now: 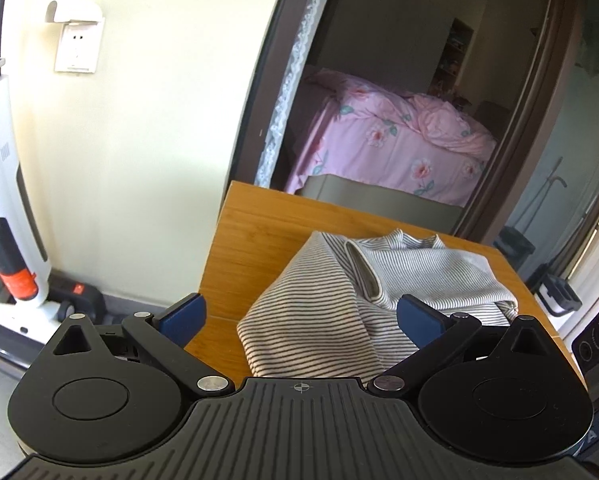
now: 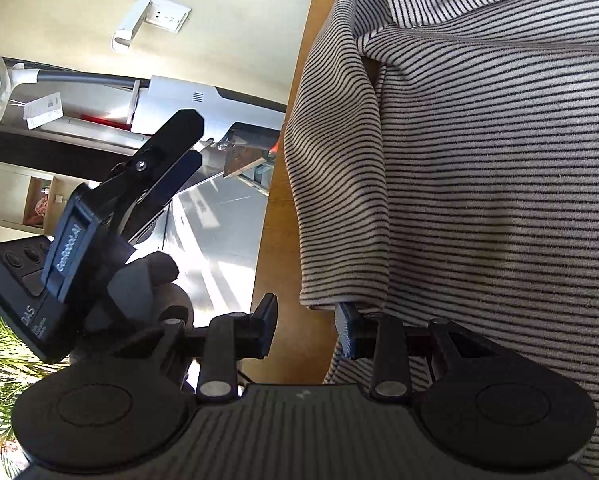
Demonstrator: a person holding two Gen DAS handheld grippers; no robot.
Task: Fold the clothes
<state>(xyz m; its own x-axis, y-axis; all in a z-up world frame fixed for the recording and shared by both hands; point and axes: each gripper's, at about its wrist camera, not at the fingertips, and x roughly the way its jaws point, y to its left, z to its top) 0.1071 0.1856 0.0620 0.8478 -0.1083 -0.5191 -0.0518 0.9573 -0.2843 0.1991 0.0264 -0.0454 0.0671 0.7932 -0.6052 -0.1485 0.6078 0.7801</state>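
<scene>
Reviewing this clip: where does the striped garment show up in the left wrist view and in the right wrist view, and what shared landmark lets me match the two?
Left wrist view: the striped garment lies bunched on the wooden table, lower centre, just beyond the open fingers.
Right wrist view: it fills the right half, draped over the table edge.
Shared landmark: the white wall socket, upper left in both.

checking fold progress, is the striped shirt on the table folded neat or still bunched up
Still bunched up. The striped shirt lies in a crumpled heap on the wooden table, one part flopped over another, edges uneven, no flat squared fold.
</scene>
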